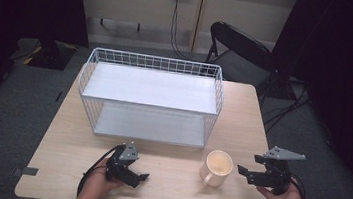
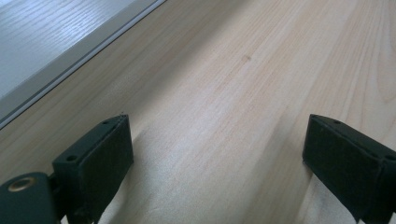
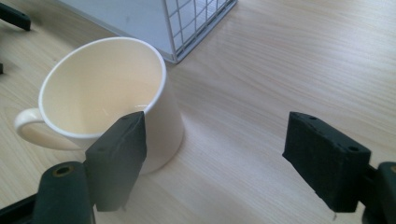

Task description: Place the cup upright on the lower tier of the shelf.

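Note:
A cream mug [image 1: 217,167] stands upright and empty on the wooden table [image 1: 165,179], its handle toward the front. In the right gripper view the mug [image 3: 107,98] sits just ahead of the left jaw, outside the gap. My right gripper [image 1: 245,173] is open, a short way right of the mug. My left gripper [image 1: 141,178] is open low over the table at the front left; its own view [image 2: 217,154] has bare wood between the jaws. A white wire shelf basket [image 1: 150,96] stands behind both.
The wire basket's corner [image 3: 196,28] lies just beyond the mug. Its base edge [image 2: 70,60] runs across the upper left of the left gripper view. A black folding chair [image 1: 240,51] stands past the far right corner of the table.

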`<state>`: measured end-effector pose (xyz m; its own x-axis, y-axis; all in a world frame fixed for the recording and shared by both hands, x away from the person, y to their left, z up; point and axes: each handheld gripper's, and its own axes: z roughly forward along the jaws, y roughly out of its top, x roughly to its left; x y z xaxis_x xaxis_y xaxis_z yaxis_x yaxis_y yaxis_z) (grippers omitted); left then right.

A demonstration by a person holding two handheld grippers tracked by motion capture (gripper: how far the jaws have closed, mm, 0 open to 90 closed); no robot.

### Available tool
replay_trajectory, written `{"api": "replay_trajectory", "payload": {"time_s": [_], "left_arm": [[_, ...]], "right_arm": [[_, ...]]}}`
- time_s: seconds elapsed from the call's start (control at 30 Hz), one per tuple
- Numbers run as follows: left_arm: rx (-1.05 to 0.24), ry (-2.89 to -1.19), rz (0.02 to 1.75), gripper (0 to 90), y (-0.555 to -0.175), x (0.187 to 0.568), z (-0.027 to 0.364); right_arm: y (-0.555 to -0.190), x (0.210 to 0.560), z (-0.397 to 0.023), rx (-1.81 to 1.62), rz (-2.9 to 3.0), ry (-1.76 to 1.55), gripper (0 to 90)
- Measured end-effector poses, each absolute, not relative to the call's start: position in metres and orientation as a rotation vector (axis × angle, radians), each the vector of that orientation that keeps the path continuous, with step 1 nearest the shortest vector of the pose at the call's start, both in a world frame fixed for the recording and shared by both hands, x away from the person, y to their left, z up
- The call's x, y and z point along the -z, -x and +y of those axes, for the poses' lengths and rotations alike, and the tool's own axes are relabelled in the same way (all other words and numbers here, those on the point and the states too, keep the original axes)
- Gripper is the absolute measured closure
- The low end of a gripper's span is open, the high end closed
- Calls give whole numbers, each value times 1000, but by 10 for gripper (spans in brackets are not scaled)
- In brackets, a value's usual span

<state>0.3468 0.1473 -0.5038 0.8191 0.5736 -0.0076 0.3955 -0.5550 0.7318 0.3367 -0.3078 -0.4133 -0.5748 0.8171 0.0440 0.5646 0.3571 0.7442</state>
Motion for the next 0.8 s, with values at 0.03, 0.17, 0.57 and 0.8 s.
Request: {"api": "replay_trajectory", "payload": {"time_s": [0.03,0.17,0.57,0.8], "left_arm": [[-298,-2230,707,81,-347,504,147],[-297,-2230,708,81,-347,504,147],[-298,-2230,708,81,-347,504,147],[-297,-2230,707,81,-347,504,147]], "right_arm": [[-338,413,-307,-1059,2292,-1219,211],[-340,412,-302,-1069,2306,-1216,239],[-355,412,-278,-1080,2369,-1218,381],[-365,419,-266,-1062,2393,-1247,496]]}}
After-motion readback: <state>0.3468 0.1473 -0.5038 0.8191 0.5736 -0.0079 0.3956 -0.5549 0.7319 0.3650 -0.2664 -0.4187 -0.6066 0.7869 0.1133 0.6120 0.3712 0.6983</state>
